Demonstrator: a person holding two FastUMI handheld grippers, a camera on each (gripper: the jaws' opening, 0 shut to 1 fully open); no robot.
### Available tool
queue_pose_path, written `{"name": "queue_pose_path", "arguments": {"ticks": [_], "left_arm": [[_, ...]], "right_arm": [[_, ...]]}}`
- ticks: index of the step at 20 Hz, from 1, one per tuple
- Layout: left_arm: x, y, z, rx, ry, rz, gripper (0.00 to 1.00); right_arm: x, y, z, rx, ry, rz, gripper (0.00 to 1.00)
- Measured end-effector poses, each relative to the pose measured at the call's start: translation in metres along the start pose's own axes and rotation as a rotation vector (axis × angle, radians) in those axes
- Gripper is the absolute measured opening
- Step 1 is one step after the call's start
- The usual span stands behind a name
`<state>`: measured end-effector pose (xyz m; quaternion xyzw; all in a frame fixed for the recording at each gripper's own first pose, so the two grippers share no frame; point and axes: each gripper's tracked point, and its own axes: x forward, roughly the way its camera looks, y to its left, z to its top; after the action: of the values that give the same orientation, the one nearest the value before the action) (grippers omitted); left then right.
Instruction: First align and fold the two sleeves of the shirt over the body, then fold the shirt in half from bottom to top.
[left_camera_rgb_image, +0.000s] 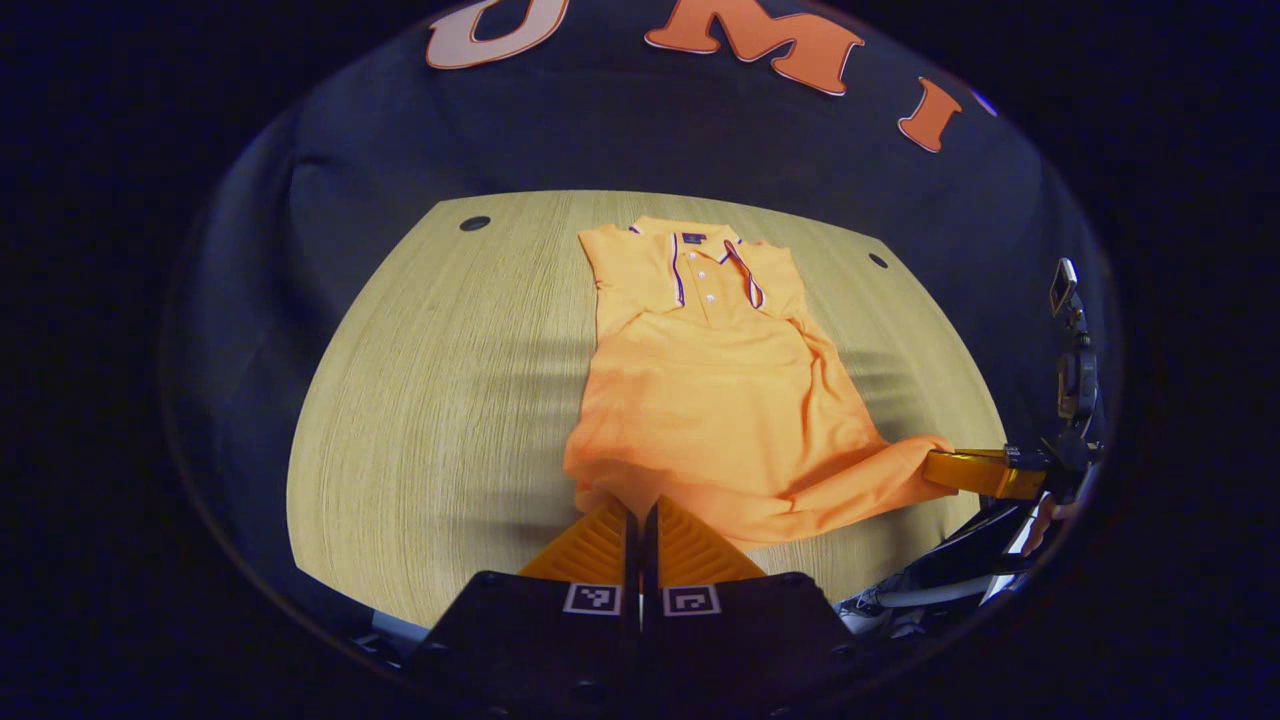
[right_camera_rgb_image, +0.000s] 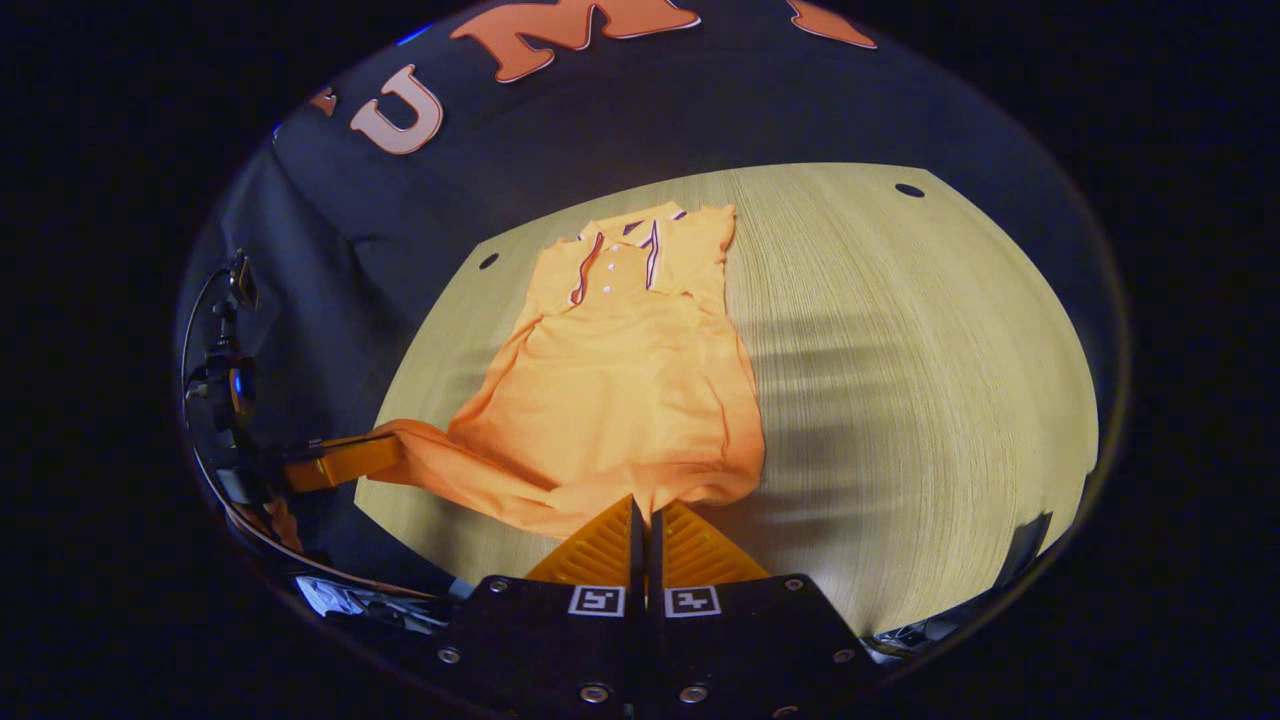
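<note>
The bottom-to-top fold is judged to be the step in hand: the sleeves are seen already laid over the body, and the hem is being gripped at its two near corners.

In the left gripper view, the left gripper (left_camera_rgb_image: 641, 512) is being held clenched on the left corner of the hem, its jaws closed with the cloth bunched between them. The shirt (left_camera_rgb_image: 712, 390) is lying near the middle of the wooden table (left_camera_rgb_image: 440, 400), narrowed by the folded sleeves, and it is being kept flat except along the near edge, where the fabric is being lifted and wrinkled. Farther right, the right gripper (left_camera_rgb_image: 975, 470) is being seen from the side, with the right corner of the hem drawn out toward it into a stretched point.

In the right gripper view, the right gripper's jaws are likewise closed on the hem, and the left gripper (right_camera_rgb_image: 350, 458) is showing at the far left, holding its own corner.

The long axis of the shirt is running from the near table edge to the far one, with the collar (left_camera_rgb_image: 705, 250) pointing away toward the booth wall and the hem toward the grippers.

For the next move, both corners are judged to need raising together and carrying forward evenly toward the collar, so that the hem is being laid square across the shoulders without the folded sleeves being dragged loose.
</note>
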<state>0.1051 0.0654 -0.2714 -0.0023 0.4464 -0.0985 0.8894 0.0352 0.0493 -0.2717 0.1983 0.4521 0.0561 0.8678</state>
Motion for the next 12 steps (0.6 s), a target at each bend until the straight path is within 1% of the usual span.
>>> {"name": "queue_pose_path", "arguments": {"ticks": [5, 7, 9, 12], "left_arm": [[0.020, 0.000, 0.054, 0.030, -0.032, -0.029, 0.01], [0.029, 0.002, 0.070, 0.039, -0.030, -0.039, 0.01], [0.040, 0.005, 0.083, 0.052, -0.030, -0.046, 0.01], [0.057, 0.011, 0.102, 0.056, -0.024, -0.057, 0.01]], "right_arm": [[0.016, 0.002, 0.043, 0.006, -0.022, -0.011, 0.00], [0.026, 0.002, 0.060, 0.016, -0.025, -0.021, 0.00], [0.027, 0.000, 0.072, 0.030, -0.032, -0.032, 0.00], [0.048, -0.003, 0.096, 0.052, -0.022, -0.053, 0.00]]}}
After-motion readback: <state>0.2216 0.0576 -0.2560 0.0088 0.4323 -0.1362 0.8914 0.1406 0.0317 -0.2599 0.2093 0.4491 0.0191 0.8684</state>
